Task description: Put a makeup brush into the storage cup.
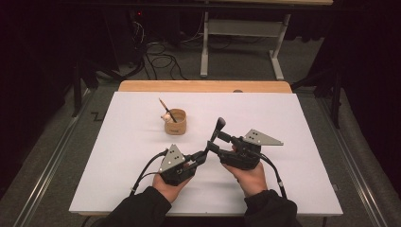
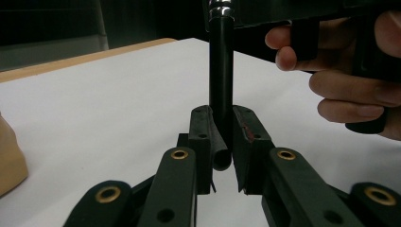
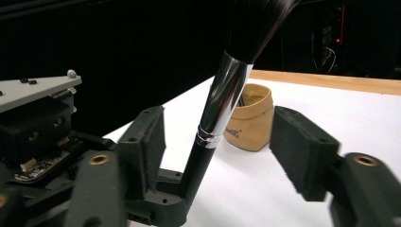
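The left claw (image 1: 202, 156) pinched a black-handled, silver-ferruled makeup brush (image 1: 216, 131) upright above the white worktop (image 1: 283, 123), the right claw (image 3: 227, 156) spread around it, the tan cup (image 1: 175, 121) not yet reached.

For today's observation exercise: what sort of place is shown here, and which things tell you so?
Probably a lab or recording room, not a home: a white-covered table under dark surroundings, loose cables on the grey floor, and a bare bench frame behind.
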The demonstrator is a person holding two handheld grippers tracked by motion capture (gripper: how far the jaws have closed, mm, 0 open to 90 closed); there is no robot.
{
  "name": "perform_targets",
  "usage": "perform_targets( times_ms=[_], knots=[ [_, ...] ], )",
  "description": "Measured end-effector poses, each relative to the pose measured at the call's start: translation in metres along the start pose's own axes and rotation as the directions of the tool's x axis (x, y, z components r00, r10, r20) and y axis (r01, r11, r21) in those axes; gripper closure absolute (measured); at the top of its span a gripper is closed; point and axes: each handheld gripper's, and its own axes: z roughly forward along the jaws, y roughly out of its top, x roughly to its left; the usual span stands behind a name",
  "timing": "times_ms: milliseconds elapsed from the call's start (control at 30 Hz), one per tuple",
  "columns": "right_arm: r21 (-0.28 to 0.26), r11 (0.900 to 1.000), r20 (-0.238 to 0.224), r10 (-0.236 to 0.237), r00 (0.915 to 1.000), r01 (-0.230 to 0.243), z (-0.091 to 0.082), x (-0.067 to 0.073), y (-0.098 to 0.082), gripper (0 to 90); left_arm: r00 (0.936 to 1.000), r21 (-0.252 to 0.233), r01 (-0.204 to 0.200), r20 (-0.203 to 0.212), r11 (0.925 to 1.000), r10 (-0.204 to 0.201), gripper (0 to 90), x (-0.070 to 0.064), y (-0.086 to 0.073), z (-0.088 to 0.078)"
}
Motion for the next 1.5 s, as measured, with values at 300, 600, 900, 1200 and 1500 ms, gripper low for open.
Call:
perform_targets(
  times_ms=[300,600,900,1200,1500],
  knots=[
    [-0.015,0.999,-0.033,0.03,0.999,-0.031,-0.0013,-0.0012,-0.0005,55.5,1.0,-0.005,-0.001,0.005,1.0,0.002,79.2,-0.0011,-0.0005,0.0003],
    [-0.015,0.998,-0.056,0.065,0.9963,-0.065,-0.0022,-0.0031,-0.001,64.5,0.9999,-0.002,-0.005,0.014,1.0,0.005,79.1,-0.0023,-0.0012,0.0013],
    [-0.012,0.997,-0.058,0.08,0.9951,-0.081,-0.0019,-0.0037,-0.0013,69.3,0.9998,-0.001,-0.008,0.016,1.0,0.008,79.1,-0.0034,-0.0016,0.0019],
    [-0.013,0.996,-0.062,0.091,0.9939,-0.092,-0.0021,-0.0054,-0.0019,73.9,0.9997,0.0,-0.008,0.021,1.0,0.008,79.2,-0.0037,-0.0019,0.0023],
    [-0.013,0.995,-0.069,0.101,0.9925,-0.102,-0.0024,-0.0063,-0.0022,76.7,0.9997,0.003,-0.004,0.022,1.0,0.004,79.1,-0.0043,-0.002,0.0028]
  ],
)
